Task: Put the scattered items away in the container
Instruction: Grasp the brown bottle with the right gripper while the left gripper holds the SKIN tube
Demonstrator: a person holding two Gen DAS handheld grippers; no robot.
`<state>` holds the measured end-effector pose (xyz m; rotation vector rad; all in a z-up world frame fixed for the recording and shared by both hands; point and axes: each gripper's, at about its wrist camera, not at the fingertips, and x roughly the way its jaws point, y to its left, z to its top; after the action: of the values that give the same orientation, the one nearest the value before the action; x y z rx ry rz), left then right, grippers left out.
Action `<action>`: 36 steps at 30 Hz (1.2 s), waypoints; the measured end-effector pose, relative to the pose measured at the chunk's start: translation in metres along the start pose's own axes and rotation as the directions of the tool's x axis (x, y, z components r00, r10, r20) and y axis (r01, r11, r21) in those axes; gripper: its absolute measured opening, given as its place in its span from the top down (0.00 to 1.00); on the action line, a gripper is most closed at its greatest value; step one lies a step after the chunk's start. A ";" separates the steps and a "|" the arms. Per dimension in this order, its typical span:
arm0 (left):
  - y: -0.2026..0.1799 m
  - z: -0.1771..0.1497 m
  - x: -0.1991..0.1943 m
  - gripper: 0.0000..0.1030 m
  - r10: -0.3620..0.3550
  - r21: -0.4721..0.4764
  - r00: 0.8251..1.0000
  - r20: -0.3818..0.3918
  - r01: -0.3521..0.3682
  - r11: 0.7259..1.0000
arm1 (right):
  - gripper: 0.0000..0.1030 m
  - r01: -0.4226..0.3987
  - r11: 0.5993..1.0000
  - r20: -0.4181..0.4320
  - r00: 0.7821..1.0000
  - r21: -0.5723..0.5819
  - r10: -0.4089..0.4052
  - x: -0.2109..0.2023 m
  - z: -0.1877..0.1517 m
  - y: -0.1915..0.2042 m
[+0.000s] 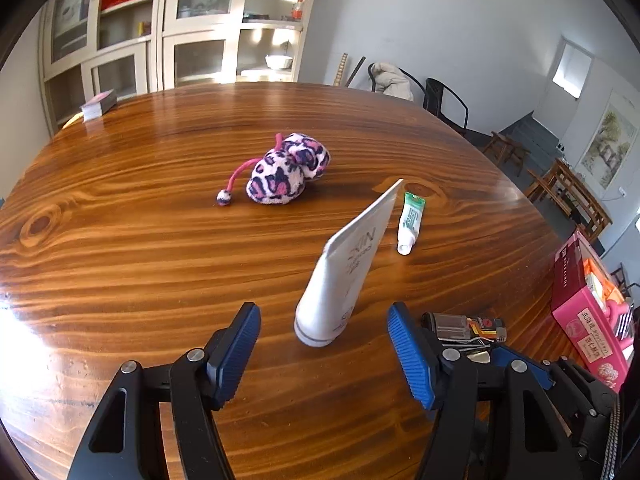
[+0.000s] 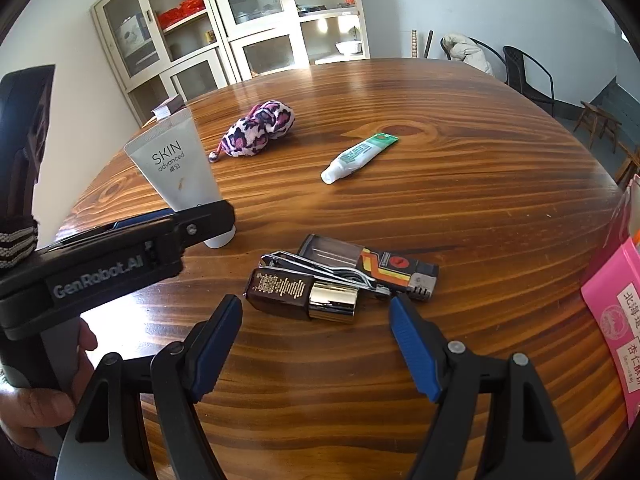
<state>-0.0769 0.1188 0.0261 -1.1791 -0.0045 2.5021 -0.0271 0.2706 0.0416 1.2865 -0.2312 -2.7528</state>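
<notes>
While the white cream tube (image 1: 344,268) stands cap-down between its parted blue pads, untouched by either, the left hand-held gripper (image 1: 324,344) is seen low in the left wrist frame. Low in the right wrist frame, the right hand-held gripper (image 2: 316,344) is spread wide and empty, just below a brown bottle (image 2: 304,292), nail clippers (image 2: 320,266) and lighter (image 2: 376,266). A pink box (image 2: 616,312) is cut off at the right edge of the tabletop (image 2: 440,200).

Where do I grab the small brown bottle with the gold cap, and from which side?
Grip the brown bottle across its squarish body, not the slick gold cap. It lies flat, cap pointing right, nail clipper tight against its far side. Probably best to bring the right gripper down from above, near-left, one finger easing between bottle and clipper.
</notes>
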 end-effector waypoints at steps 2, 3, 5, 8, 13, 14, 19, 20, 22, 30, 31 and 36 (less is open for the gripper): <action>-0.006 0.000 0.009 0.38 0.032 0.041 0.999 -0.020 -0.031 0.999 | 0.23 -0.002 1.000 0.000 1.000 0.001 0.002 0.000 0.000 0.000; -0.008 0.000 0.015 0.58 0.045 0.059 0.998 -0.037 -0.042 0.997 | 0.23 -0.003 1.000 0.001 1.000 0.002 0.003 -0.001 -0.001 0.000; -0.011 -0.002 0.020 0.70 0.079 0.096 0.996 -0.035 -0.076 0.993 | 0.23 -0.003 1.000 0.001 1.000 0.002 0.003 -0.001 -0.001 -0.001; -0.006 -0.002 0.020 0.70 0.060 0.072 0.998 -0.037 -0.058 0.996 | 0.23 -0.002 1.000 0.001 1.000 0.004 0.002 -0.002 -0.001 -0.001; 0.001 0.001 0.007 0.71 0.054 0.032 0.999 -0.001 -0.054 0.998 | 0.23 -0.002 1.000 0.001 1.000 0.004 0.002 -0.002 -0.001 0.000; 0.002 0.002 0.002 0.71 0.053 0.026 0.999 0.012 -0.053 0.998 | 0.23 -0.003 1.000 0.001 1.000 0.004 0.003 -0.001 -0.001 0.000; 0.007 0.009 -0.016 0.71 0.050 0.009 0.998 0.048 -0.051 0.999 | 0.23 0.005 1.000 -0.001 1.000 -0.002 -0.005 0.001 0.000 0.004; 0.007 0.010 -0.016 0.70 0.050 0.007 0.998 0.049 -0.051 0.999 | 0.23 0.010 1.000 -0.002 1.000 -0.007 -0.010 0.002 0.001 0.005; 0.008 0.011 -0.016 0.70 0.049 0.004 0.998 0.047 -0.049 0.999 | 0.23 0.026 0.999 -0.007 1.000 -0.020 -0.027 0.004 0.002 0.009; 0.006 0.010 -0.018 0.71 0.044 -0.008 0.998 0.038 -0.044 0.999 | 0.38 0.076 0.993 -0.017 0.997 -0.087 -0.078 0.012 0.006 0.021; 0.006 0.009 -0.017 0.71 0.044 -0.010 0.998 0.036 -0.043 0.999 | 0.38 0.073 0.993 -0.017 0.997 -0.092 -0.075 0.011 0.005 0.021; 0.007 0.007 -0.017 0.70 0.034 -0.017 0.999 0.026 -0.033 0.999 | 0.38 0.045 0.996 -0.018 0.999 -0.082 -0.046 0.002 -0.001 0.012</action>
<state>-0.0749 0.1080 0.0420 -1.1616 -0.0130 2.5513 -0.0270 0.2589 0.0417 1.3134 -0.0876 -2.7543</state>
